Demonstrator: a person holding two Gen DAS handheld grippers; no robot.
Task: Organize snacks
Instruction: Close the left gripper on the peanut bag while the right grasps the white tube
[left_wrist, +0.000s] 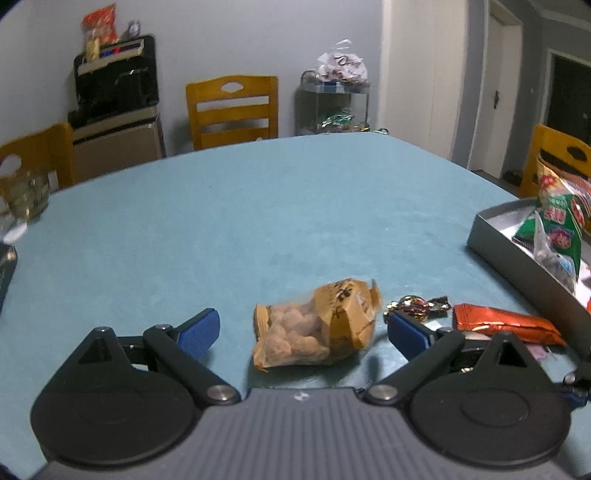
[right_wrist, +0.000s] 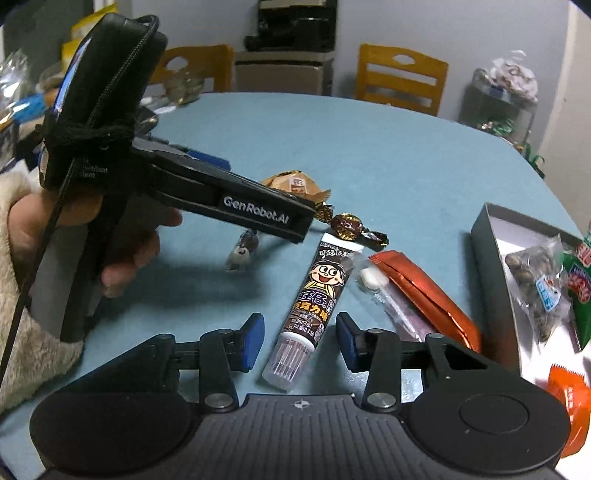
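Note:
My left gripper (left_wrist: 304, 332) is open, and a tan bag of nuts (left_wrist: 317, 328) lies on the teal table between its fingers, untouched. My right gripper (right_wrist: 300, 341) is open around the capped end of a brown chocolate tube (right_wrist: 310, 306) that lies flat. An orange wrapper (left_wrist: 506, 323) (right_wrist: 428, 295) and a foil candy (left_wrist: 417, 306) (right_wrist: 347, 225) lie beside them. A grey box (left_wrist: 517, 254) (right_wrist: 491, 273) at the right holds a green packet (left_wrist: 557, 225) and a clear bag of nuts (right_wrist: 539, 288).
The left gripper's body (right_wrist: 221, 195) and the hand holding it cross the right wrist view at left. A small wrapped candy (right_wrist: 243, 251) lies under it. Wooden chairs (left_wrist: 232, 110) stand round the table; a glass jar (left_wrist: 26, 195) stands at the far left edge.

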